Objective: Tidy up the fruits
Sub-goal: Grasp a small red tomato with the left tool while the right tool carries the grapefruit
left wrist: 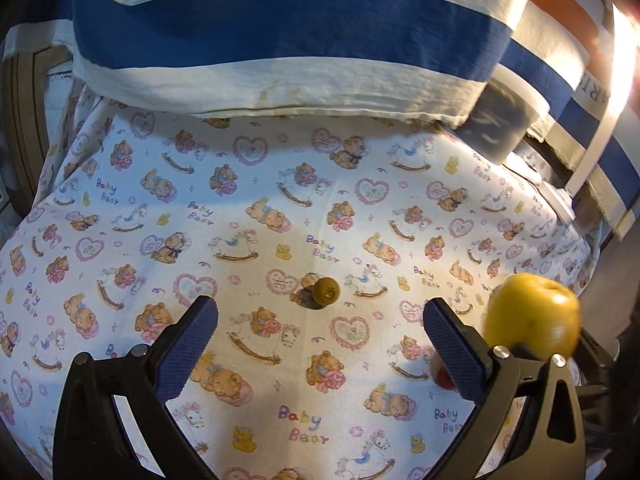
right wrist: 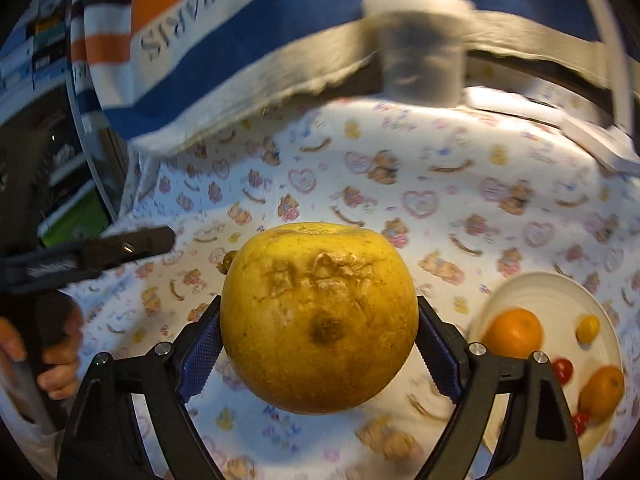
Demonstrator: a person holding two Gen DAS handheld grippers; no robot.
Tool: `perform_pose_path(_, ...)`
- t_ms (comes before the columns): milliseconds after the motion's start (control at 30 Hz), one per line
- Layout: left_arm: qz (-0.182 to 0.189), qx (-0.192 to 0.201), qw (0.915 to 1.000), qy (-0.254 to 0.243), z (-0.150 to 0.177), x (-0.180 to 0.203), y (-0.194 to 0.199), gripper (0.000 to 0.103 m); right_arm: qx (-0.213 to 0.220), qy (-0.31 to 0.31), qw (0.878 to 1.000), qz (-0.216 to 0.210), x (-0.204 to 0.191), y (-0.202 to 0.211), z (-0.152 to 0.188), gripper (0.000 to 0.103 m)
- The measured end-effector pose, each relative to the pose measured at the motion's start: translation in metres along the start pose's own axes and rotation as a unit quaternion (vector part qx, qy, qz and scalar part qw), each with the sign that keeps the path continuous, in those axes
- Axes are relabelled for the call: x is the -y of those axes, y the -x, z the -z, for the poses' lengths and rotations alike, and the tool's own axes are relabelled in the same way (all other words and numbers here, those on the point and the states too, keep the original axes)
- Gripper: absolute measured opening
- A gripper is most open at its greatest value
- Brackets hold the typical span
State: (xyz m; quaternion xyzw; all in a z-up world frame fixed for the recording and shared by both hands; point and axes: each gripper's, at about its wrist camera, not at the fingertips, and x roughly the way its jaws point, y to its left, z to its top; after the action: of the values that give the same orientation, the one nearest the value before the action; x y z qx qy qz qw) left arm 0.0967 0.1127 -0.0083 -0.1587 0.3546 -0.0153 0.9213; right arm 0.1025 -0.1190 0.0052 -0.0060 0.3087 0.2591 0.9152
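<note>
Carrying step, I judge — the right gripper (right wrist: 320, 344) pinches the yellow fruit (right wrist: 319, 316), left gripper (left wrist: 320, 324) spread empty — next, lower it onto the white plate (right wrist: 548, 288).

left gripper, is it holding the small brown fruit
No, the left gripper is open and empty, and the small brown fruit lies on the cloth beyond it.

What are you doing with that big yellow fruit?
A person is sorting fruit on a teddy-bear cloth. The right gripper holds the big yellow fruit between its pads, up off the cloth. To its right sits a white plate already holding two oranges, a little yellow fruit and small red ones. The left gripper is open and empty, with a small brownish-green fruit on the cloth ahead of it.
</note>
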Motion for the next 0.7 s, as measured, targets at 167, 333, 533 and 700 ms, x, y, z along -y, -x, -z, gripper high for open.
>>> perform_pose_path(167, 0.032, -0.007, 0.9985, -0.043, 0.010, 0.023, -0.005, 0.102, 0.048, -0.009, 0.999, 0.016, 0.016, 0.039, 0.012, 0.089)
perform_pose_path(333, 0.059, -0.038, 0.9940, -0.084, 0.028, 0.049, -0.022, 0.090, 0.068, -0.014, 0.997, 0.030, 0.033, 0.066, 0.027, 0.089)
perform_pose_path(533, 0.086, -0.053, 0.9852, -0.138, 0.045, 0.076, -0.030, 0.082, 0.080, -0.028, 0.996, 0.039, 0.057, 0.079, 0.040, 0.089)
perform_pose_path(700, 0.108, -0.096, 0.9793, -0.143, 0.054, 0.085, -0.044, 0.067, 0.080, -0.043, 0.995, 0.035, 0.067, 0.082, 0.039, 0.089)
